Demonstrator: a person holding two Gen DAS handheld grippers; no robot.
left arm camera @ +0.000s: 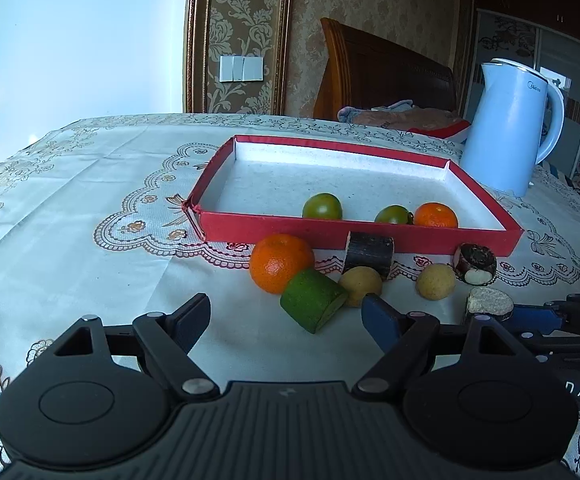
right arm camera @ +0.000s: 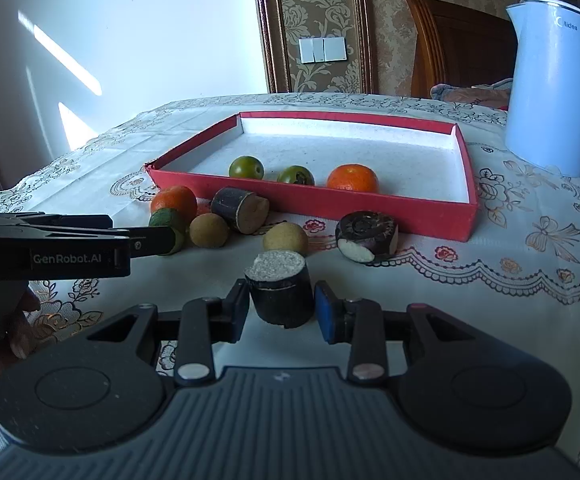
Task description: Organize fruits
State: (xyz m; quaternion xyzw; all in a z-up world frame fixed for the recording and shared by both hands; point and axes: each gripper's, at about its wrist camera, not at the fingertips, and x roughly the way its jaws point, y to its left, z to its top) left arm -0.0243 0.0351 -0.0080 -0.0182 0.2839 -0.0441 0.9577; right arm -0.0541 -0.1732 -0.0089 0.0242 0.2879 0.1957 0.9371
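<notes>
While my left fingers [left arm camera: 286, 320] stand wide apart over the green chunk [left arm camera: 313, 305] on the tabletop [left arm camera: 90, 208], nothing is held there. From the right wrist, my right fingers [right arm camera: 281, 312] clamp the dark cane piece [right arm camera: 280, 290], ready for the red tray [right arm camera: 429, 216], which already holds fruit.

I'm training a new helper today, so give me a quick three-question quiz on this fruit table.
1. True or false: the red tray holds three fruits.
2. Which gripper stands open?
3. The right gripper holds: A) an orange, B) a dark sugarcane piece, C) the kettle.

Key: 1 true: two green tomatoes and an orange. 2 the left gripper. 3 B.
</notes>
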